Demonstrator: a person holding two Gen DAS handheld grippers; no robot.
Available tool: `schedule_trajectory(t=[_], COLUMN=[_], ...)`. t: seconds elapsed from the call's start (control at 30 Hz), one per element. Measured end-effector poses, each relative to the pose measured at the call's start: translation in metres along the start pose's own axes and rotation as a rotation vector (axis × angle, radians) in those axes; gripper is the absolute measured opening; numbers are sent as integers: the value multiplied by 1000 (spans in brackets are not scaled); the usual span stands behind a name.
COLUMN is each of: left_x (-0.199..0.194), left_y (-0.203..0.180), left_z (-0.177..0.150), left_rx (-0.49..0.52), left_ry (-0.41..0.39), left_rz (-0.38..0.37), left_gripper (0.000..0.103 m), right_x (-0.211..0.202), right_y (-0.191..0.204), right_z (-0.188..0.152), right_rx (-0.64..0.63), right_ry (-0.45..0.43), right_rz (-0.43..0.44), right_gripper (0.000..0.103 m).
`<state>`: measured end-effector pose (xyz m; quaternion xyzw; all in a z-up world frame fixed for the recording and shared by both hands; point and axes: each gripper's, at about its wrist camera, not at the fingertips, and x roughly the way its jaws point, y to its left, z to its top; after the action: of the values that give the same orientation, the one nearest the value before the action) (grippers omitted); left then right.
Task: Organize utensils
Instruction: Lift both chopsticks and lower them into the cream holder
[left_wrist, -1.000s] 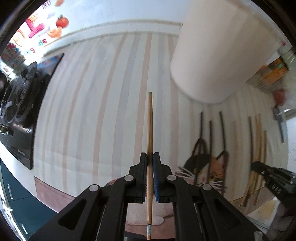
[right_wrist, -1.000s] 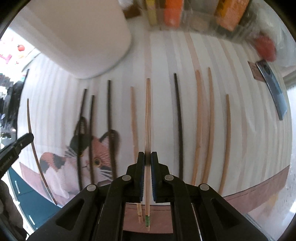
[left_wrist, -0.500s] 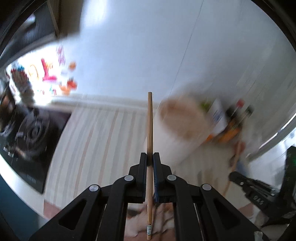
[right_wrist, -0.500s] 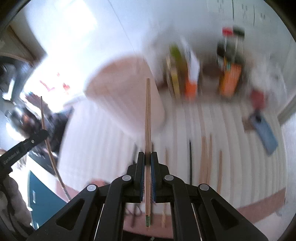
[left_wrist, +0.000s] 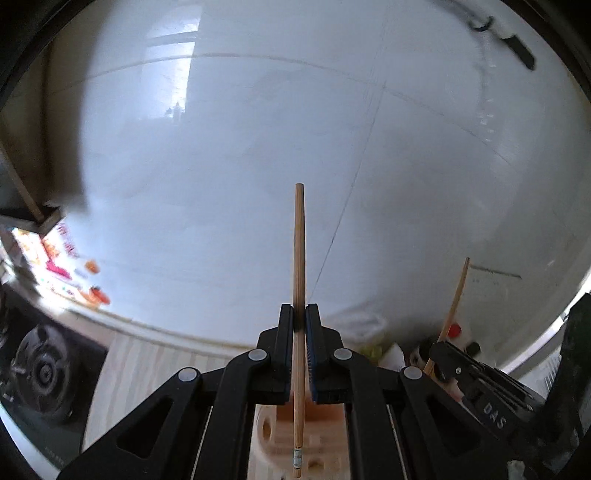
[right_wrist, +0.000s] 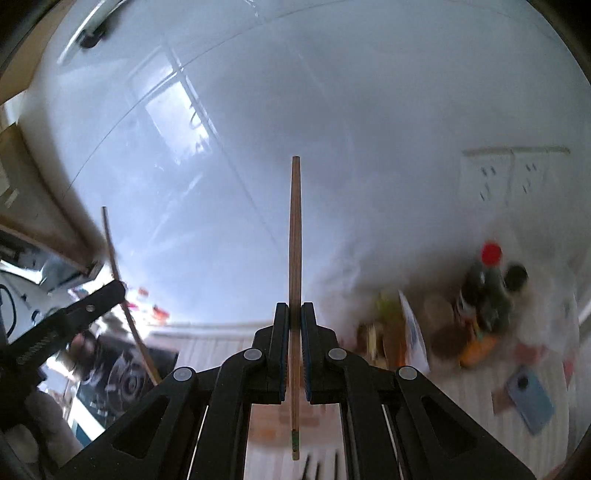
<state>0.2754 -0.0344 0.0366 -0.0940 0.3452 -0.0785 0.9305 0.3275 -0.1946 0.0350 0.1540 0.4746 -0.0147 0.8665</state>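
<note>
My left gripper (left_wrist: 299, 317) is clamped tight on a slim light-wood chopstick (left_wrist: 299, 251), raised before the white tiled wall (left_wrist: 258, 147); my right gripper (right_wrist: 292, 315) pinches a darker grained wooden chopstick (right_wrist: 295, 229) likewise; a round beige holder (left_wrist: 325, 443) sits blurred below.
</note>
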Motion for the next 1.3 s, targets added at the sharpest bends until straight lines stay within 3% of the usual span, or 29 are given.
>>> schedule_trajectory(t=[0.23,0.5,0.8,1.07,1.17,1.23,1.27,1.3], left_x=[72,105,101,84,63,45,33,23], left_y=[10,7,0,4,7,10,11,11], left_z=[4,-11,-17,-29,-28,-25,-24,-22], left_rx=[-44,-30,1,16,22,27,34,38], left_ry=[55,82,122,220,234,210,189,164], left_rz=[-18,-28,-31,-54,-37,-9,15,33], left_gripper=[4,4,4,6,22,71,80,87], right_x=[56,93,93,92,91,80,74,66], right_y=[2,-4,-8,-11,-14,-18,-18,-18], right_z=[25,16,2,-9,-12,-13,-13,-12], right_rx=[-14,-13,-17,-31,-28,-27,-29,-33], right_ry=[-41,-24,-3,72,129,138,133,125], right_rz=[-35,-34,-8,21,50,66,70,61], right_gripper=[7,7,7,7,8,16,23,42])
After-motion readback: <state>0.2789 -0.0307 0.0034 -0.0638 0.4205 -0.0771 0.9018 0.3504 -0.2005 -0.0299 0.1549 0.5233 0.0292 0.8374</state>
